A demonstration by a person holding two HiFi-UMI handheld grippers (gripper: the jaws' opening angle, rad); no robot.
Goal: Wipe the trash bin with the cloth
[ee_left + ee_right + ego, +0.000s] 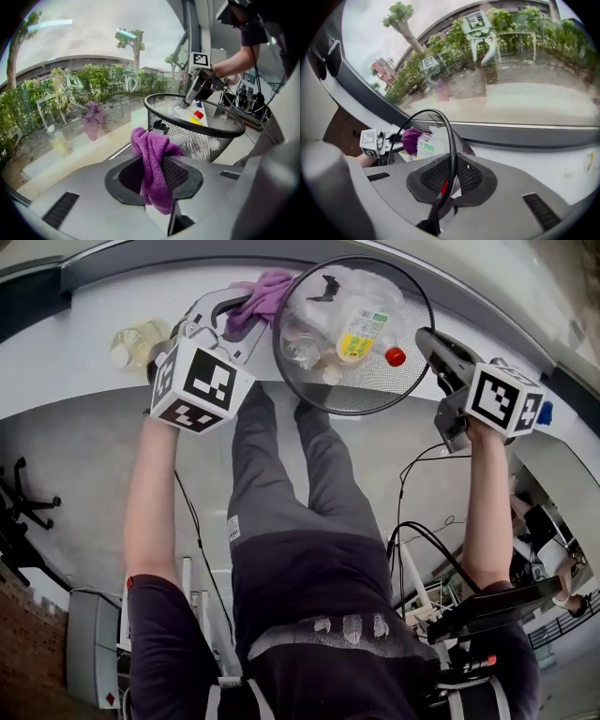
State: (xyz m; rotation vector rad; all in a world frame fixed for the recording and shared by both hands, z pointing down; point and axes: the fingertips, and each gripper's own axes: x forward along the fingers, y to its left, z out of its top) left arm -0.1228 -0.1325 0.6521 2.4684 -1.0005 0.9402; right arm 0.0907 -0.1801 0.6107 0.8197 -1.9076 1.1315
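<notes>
No words, brand names or numbers can be read anywhere in these views. A bottle (356,336) lying in the trash bin (349,401) carries a yellow and green label, but its print is too small to make out. The left marker cube (199,385) and the right marker cube (506,397) bear only black-and-white square patterns, not letters.

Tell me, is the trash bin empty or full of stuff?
Not empty. The trash bin holds a yellow-labelled bottle, a red cap and clear plastic rubbish.
</notes>
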